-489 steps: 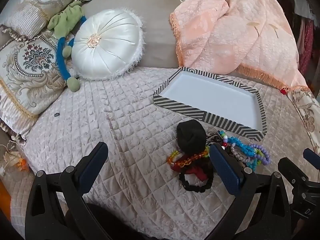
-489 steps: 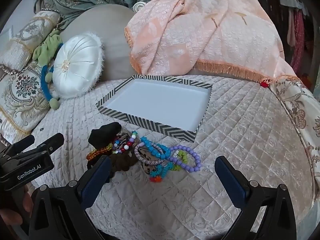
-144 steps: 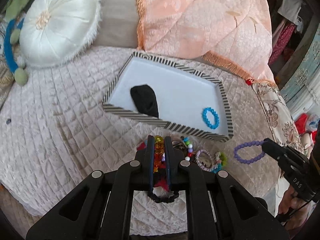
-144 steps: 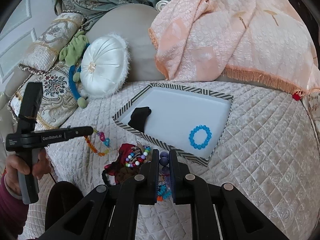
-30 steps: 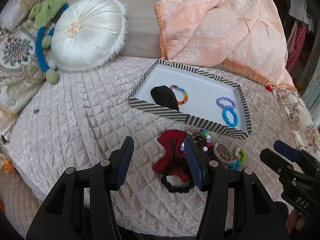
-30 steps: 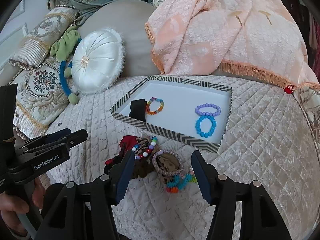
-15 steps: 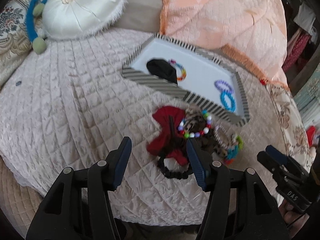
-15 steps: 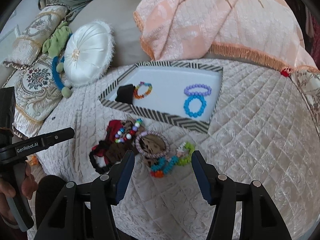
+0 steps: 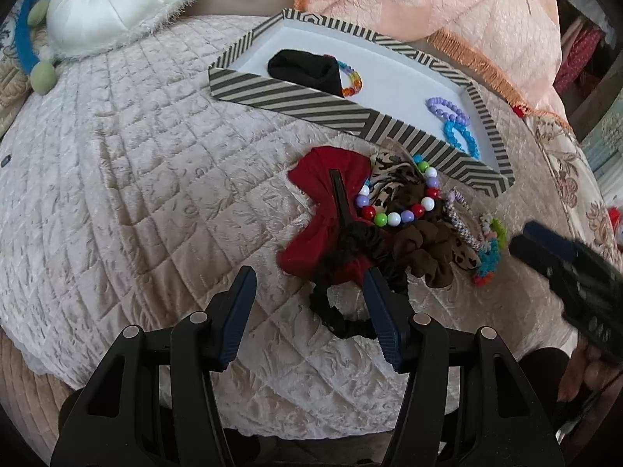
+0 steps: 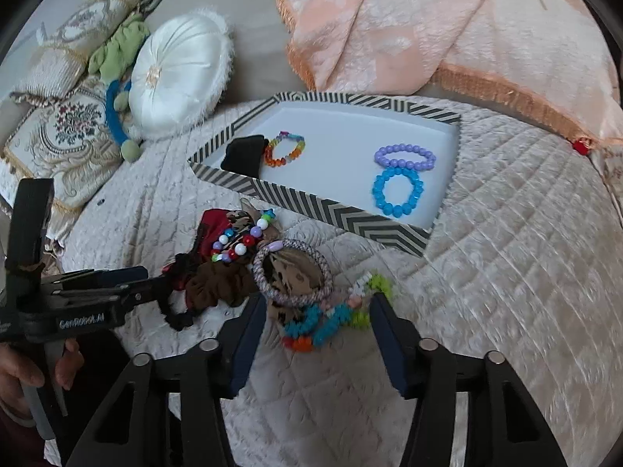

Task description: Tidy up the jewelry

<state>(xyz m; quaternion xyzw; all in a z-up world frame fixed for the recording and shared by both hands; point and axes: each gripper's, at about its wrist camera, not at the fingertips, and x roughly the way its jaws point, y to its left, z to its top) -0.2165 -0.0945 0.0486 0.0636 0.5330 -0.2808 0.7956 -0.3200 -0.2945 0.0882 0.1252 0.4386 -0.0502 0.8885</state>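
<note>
Jewelry pile (image 10: pixel 272 272) mid-frame remains unsorted; tray (image 10: pixel 338 210) holds four pieces. Left tongs (image 9: pixel 309 313) half-open, empty; right tongs (image 10: pixel 315 334) closing around teal bracelet (image 10: pixel 323 323), no grip.

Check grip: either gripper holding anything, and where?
Nothing held. Left gripper open over the black scrunchie; right gripper closing around the turquoise bracelet, not touching.

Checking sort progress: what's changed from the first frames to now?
Moved from the pile into the striped tray: black scrunchie, rainbow bracelet, purple bracelet, blue bracelet. Both grippers, left and right, are empty and lower over the remaining pile; the right's jaws are closing. Tray and pillows unchanged.
</note>
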